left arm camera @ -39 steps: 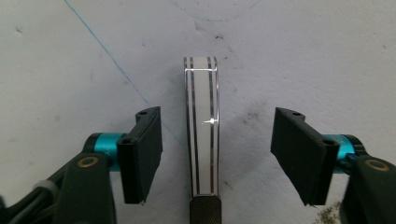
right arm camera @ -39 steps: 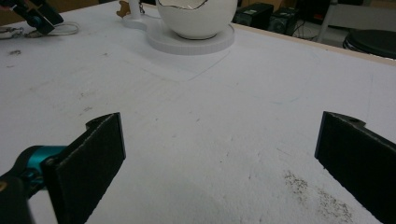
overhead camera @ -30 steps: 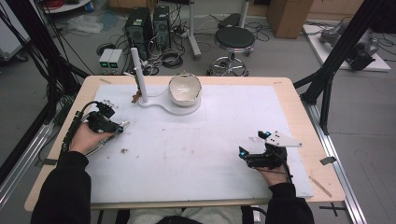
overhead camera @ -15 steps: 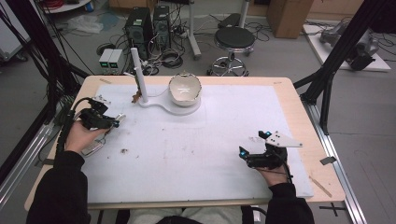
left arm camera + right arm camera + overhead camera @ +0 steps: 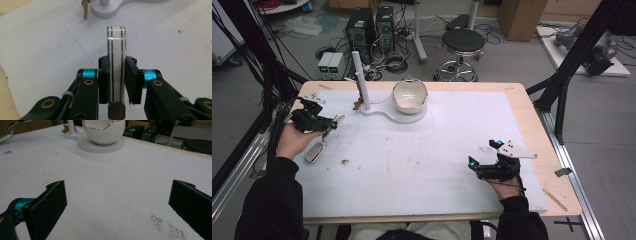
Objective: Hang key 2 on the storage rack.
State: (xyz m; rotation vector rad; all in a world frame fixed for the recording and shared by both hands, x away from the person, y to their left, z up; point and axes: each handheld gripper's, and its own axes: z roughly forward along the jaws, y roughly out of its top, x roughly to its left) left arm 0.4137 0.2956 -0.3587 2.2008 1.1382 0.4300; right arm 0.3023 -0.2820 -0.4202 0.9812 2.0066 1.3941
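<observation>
Left gripper (image 5: pixel 116 85) fingers pinch a flat white silver-edged key fob (image 5: pixel 116 67) above the white-covered desk (image 5: pixel 412 165), left side. Right gripper (image 5: pixel 117 207) fingers spread wide, near-right. White wavy-rimmed bowl (image 5: pixel 410 96) sits on its stand, far centre.

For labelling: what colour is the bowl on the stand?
White bowl with a thin metallic rim; clearest in right gripper view.

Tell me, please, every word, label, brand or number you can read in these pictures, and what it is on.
No text can be read in any view.
The flat striped piece in the left gripper: stripes, no lettering.
The bowl and its white stand: plain, no marking.
The two small boxes and computer towers on the floor: too small and blurred to tell.
</observation>
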